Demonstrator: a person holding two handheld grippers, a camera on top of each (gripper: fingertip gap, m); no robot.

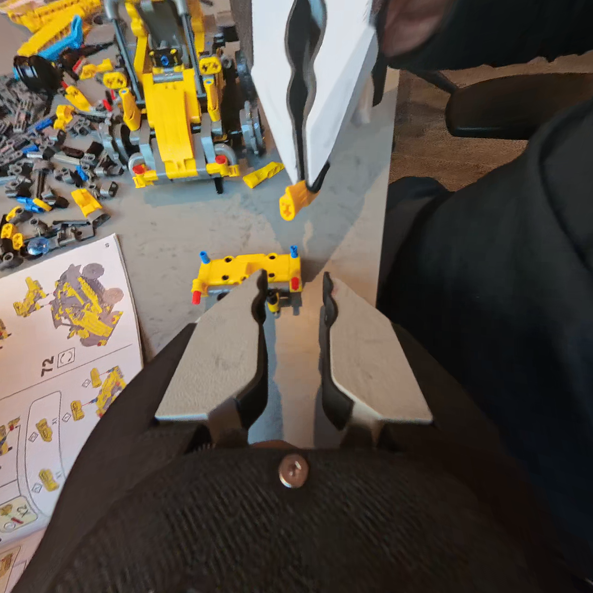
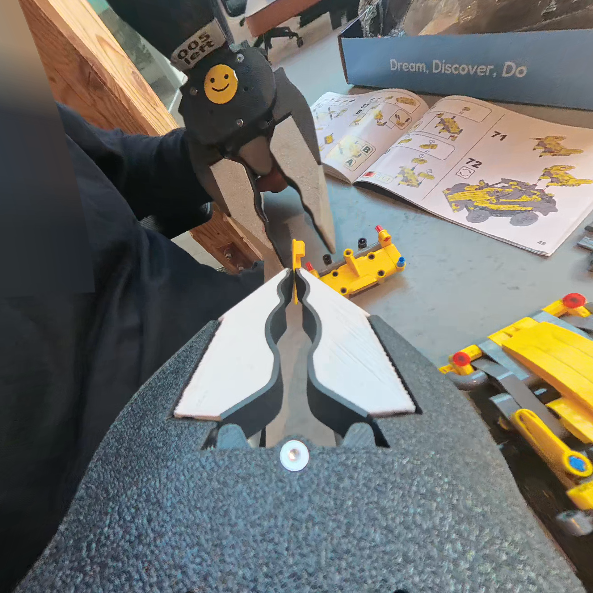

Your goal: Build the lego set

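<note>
Both tools are two-finger grippers held by a person in dark sleeves. Going from left to right in the left wrist view, an open paper booklet with building pictures lies flat on the grey table, where it is easy to see. Above it sits a loose pile of small grey, black, blue and yellow plastic bricks. Next to the pile stands a big yellow and grey brick-built vehicle.

Then comes the left gripper. Its grey fingers are spread apart with nothing between them. It hovers just over a small yellow brick block with blue and red pins, which rests flat on the table near the edge. One fingertip is right at the block. I cannot tell if it touches.

Farther right, the right gripper with white fingers points down from above. It is closed tight on a small yellow plastic piece and holds it in the air, near the block but not touching it.

In the right wrist view that yellow piece sticks up from the pinched tips of the right gripper. The block lies just past it, and the open left gripper stands over the block's near end. A blue cardboard box sits behind the booklet.
</note>
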